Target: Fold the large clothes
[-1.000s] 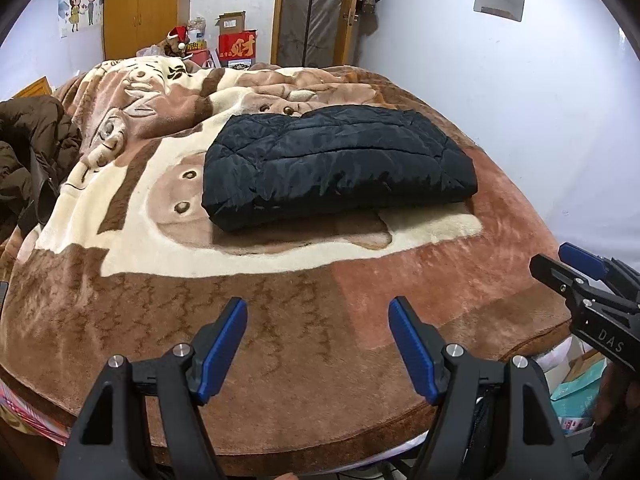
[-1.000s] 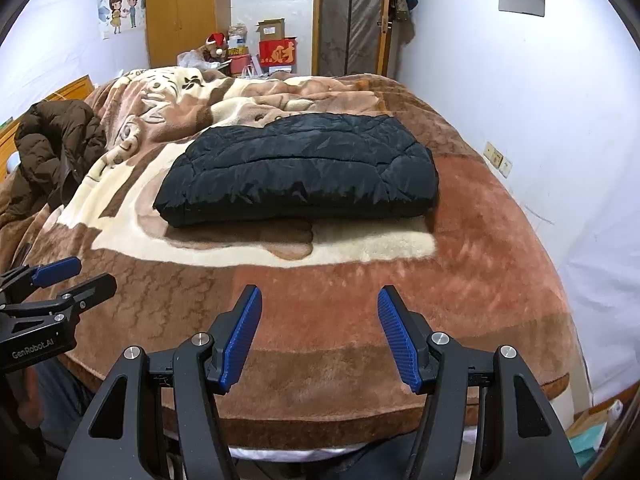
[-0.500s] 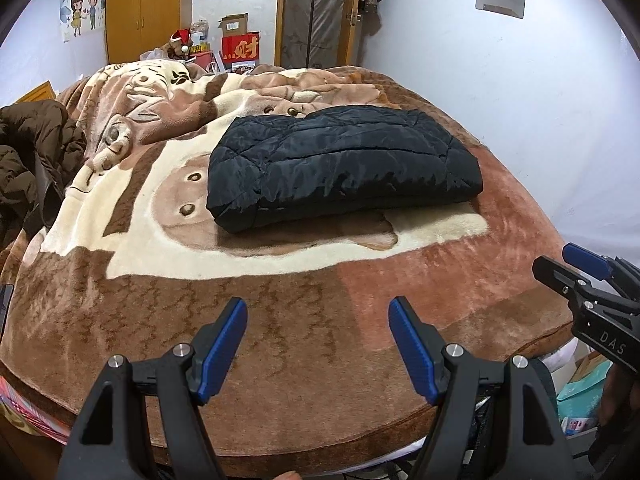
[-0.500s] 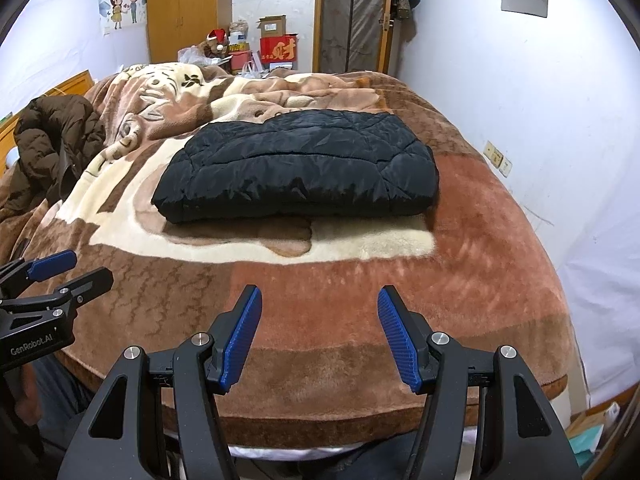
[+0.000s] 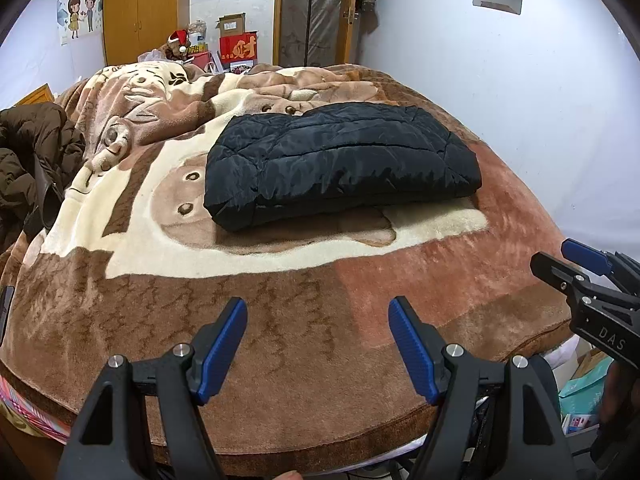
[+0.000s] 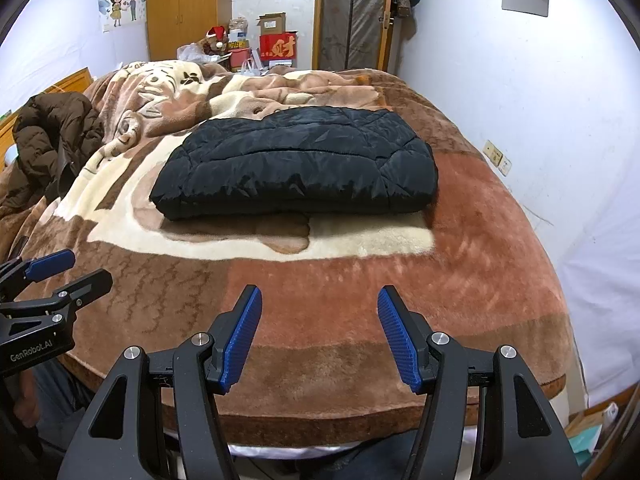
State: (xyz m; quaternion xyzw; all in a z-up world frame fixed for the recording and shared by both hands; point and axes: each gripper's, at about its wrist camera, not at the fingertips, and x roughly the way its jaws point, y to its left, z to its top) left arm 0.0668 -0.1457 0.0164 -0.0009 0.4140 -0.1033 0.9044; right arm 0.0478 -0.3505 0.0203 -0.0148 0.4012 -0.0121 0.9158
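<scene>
Hovering over the near edge of the bed [image 5: 280,360], both tongs are spread wide with nothing between the blue pads, just brown plush blanket [image 6: 360,280] under them. The left tongs [image 5: 318,344] and the right tongs [image 6: 320,332] sit side by side, angled down toward the blanket, and each one shows up at the edge of the other's camera view. Neither touches any fabric.

The folded black puffer jacket [image 5: 340,160] lies well ahead of both tongs, out in the middle of the bed, resting on the cream and tan cartoon bear print. It looks like a neat flat rectangle, long side running across, quilted stitching visible on top. From the left tongs it sits ahead and a bit to the right; from the right tongs it sits ahead and slightly to the left [image 6: 296,164].

Far off to the left of the tongs there's a brown puffer coat [image 5: 32,160] heaped in a rumpled pile on the bed's left side, not folded. Way beyond the jacket, past the far end of the bed, there's a wooden wardrobe [image 6: 182,8], a red box with a gold character [image 5: 238,50], and some clutter. A white wall [image 6: 520,100] runs along the right.
</scene>
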